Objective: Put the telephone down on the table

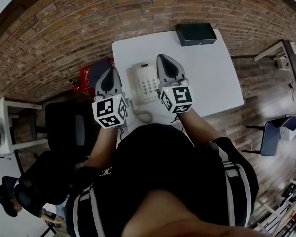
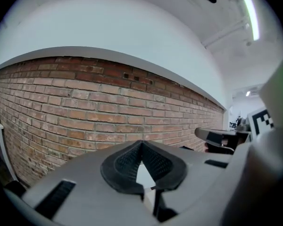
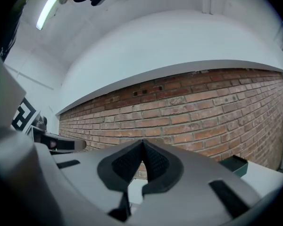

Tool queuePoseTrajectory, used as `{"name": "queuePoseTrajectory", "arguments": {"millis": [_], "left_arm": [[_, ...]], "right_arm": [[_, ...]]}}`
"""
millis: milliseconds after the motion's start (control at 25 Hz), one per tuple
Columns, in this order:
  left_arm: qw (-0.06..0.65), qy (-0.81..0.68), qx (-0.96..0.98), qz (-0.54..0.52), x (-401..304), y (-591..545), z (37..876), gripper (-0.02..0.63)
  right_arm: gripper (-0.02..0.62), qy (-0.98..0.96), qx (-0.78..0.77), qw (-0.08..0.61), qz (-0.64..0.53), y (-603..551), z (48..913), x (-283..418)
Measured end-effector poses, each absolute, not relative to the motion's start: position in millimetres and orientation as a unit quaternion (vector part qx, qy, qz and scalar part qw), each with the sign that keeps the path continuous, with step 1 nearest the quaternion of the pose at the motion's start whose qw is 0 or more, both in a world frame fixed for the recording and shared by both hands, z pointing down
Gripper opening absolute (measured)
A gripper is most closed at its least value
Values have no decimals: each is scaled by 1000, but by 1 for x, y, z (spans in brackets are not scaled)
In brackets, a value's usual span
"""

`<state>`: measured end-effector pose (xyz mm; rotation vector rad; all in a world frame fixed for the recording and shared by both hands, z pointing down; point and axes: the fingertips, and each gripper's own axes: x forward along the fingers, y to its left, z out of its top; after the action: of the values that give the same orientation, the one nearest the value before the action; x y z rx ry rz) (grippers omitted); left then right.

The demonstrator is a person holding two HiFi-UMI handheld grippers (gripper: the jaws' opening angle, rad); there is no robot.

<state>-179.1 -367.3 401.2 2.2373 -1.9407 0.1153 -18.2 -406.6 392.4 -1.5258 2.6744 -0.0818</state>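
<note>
We saw a room with a red brick wall (image 1: pixel 89 23) and a wooden floor, and in front of the wall a white table (image 1: pixel 212 78). The telephone (image 1: pixel 147 83) was lying on this table, white, with its keypad facing up and its coiled cord (image 1: pixel 144 115) at the near edge. A black box (image 1: pixel 196 34) stood at the far edge of the table, well apart from the telephone.

The person held both forearms forward from the body, almost parallel. In the head view, the left gripper (image 1: pixel 111 70) was just left of the telephone and the right gripper (image 1: pixel 162 57) just right of it. Both gripper views looked at the brick wall and the white ceiling above it, so we judged that both grippers pointed about level, over the table and not down on it.

In each gripper view the two dark pads met at their tips. Both grippers were closed and nothing was between the jaws.

For writing, we could note only the black-and-white square markers on the left cube (image 1: pixel 110 111) and the right cube (image 1: pixel 176 98). A red thing (image 1: pixel 87 76) beside the table carried print too small to read.
</note>
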Motion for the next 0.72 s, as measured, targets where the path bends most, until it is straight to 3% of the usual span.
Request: {"name": "queuePoseTrajectory", "arguments": {"millis": [720], "left_arm": [[90,-669,737,34,-200,-360,399,3]], "right_arm": [[-2,875,-478,49,-65,-399,390,-33]]}}
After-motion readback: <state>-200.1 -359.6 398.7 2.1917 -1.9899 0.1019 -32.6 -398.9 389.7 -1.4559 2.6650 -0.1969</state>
